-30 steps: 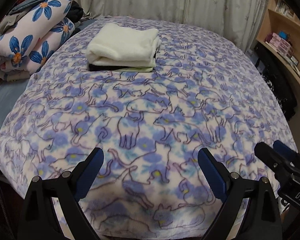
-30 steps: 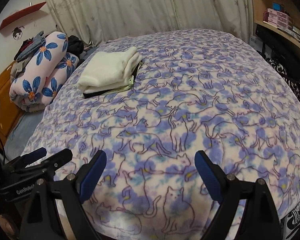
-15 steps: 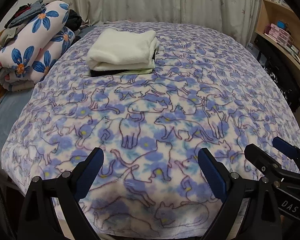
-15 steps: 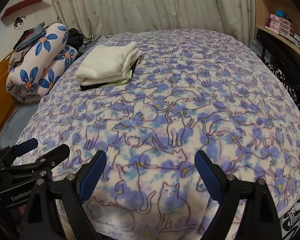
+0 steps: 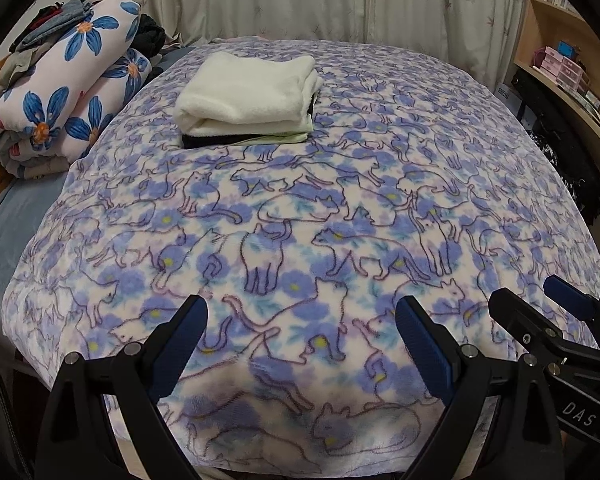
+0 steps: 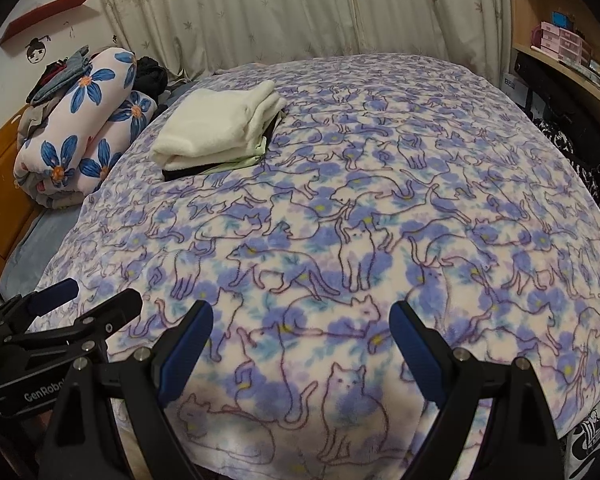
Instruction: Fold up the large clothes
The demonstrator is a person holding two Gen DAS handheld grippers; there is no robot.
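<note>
Done: folded cream garment stack [image 5: 246, 96] far ahead of my jaws | Left: cannot tell what remains | left gripper [image 5: 300, 354], right gripper [image 6: 300, 354] both spread, empty, over cat-print blanket [image 5: 380, 208]

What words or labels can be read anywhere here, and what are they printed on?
"DAS" on the black body of the right claw, seen from the left camera.
"GenRobo", cut off by the nearer claw, on the body of the left claw, seen from the right camera.
White box by the shelf: print too blurred to read.
Pink boxes: labels too small.
</note>
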